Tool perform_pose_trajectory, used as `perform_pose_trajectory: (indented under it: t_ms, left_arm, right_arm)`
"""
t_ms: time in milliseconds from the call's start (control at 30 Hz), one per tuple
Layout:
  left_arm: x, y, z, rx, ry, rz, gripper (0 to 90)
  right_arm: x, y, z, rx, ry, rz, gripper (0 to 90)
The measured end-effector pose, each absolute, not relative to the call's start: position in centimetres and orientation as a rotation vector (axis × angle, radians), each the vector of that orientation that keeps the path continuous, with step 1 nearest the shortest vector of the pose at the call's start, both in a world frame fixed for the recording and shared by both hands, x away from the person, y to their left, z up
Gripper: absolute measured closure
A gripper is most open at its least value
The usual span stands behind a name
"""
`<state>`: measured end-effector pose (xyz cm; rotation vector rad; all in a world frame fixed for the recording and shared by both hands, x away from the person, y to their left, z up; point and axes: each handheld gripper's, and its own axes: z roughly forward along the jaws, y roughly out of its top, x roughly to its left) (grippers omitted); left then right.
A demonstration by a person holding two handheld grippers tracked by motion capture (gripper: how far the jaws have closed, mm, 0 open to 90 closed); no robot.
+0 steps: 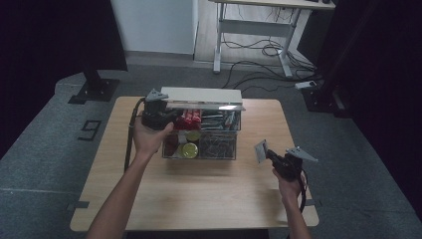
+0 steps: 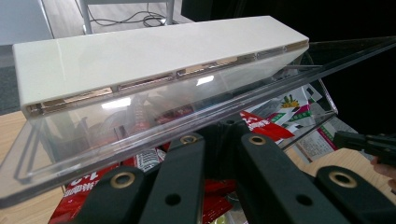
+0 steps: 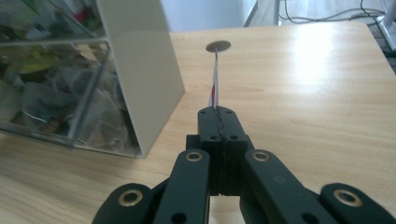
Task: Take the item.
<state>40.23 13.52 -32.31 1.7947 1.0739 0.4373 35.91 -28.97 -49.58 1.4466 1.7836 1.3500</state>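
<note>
A: What is nearest?
B: The right gripper (image 1: 268, 155), over the wooden table (image 1: 209, 199); its jaws are clamped on one thin white packet with a red mark (image 3: 215, 86), held edge-on and upright, right of the box.
A: And farther off?
B: One clear plastic box (image 1: 201, 144) with a cream-white lid (image 2: 154, 51), mid-table; the left gripper (image 2: 219, 128) has its jaws together at the clear raised lid panel; red packets (image 1: 188, 119) and two yellow-green round lids (image 1: 189, 149) lie inside.
</note>
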Motion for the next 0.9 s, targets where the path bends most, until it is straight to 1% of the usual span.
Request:
perform_pose_trajectory:
  t_ms: [733, 833, 900]
  left_arm:
    - [40.2, 13.5, -32.4, 1.795, 1.076, 0.441, 90.0]
    - [40.2, 13.4, -32.5, 1.797, 1.076, 0.442, 90.0]
    - [40.2, 13.4, -32.4, 1.797, 1.074, 0.442, 90.0]
  right_arm:
    - [37.0, -30.8, -53.2, 1.549, 1.782, 1.19, 88.7]
    - [37.0, -30.9, -53.5, 1.556, 1.785, 1.17, 87.7]
    - [37.1, -30.9, -53.7, 1.561, 1.781, 1.145, 84.3]
